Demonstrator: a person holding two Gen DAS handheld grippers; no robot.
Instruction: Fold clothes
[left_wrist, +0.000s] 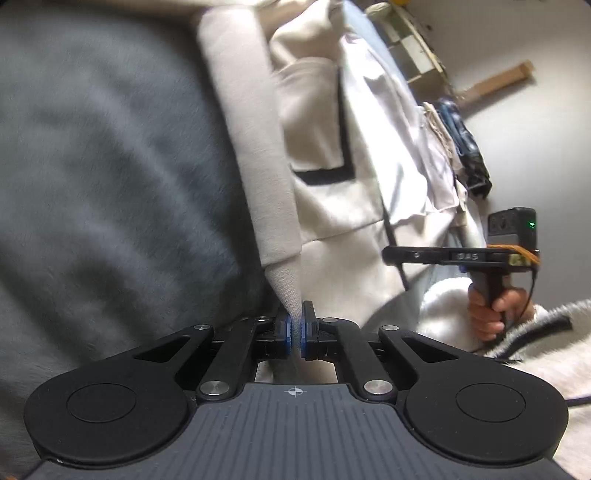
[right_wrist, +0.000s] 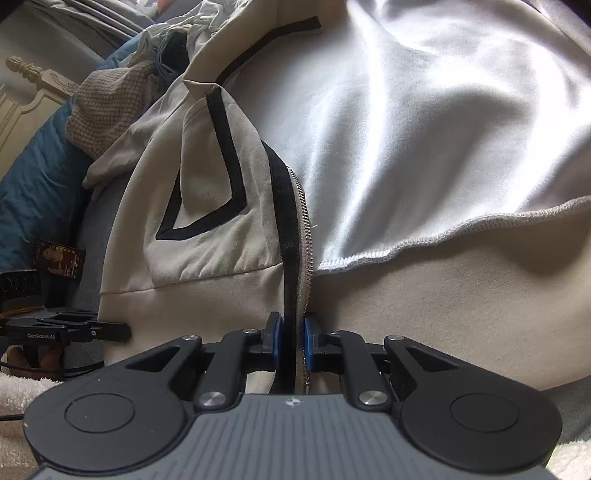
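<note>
Left tongs pinch jacket cuff; right tongs clamp zipper edge, seen only right view.

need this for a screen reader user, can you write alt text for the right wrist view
The right gripper is shut on the black zipper edge of a cream jacket, seen from just behind its blue-padded fingers. The jacket has a black-trimmed pocket and a pale lining lying open. The left gripper shows at the far left edge.
</note>
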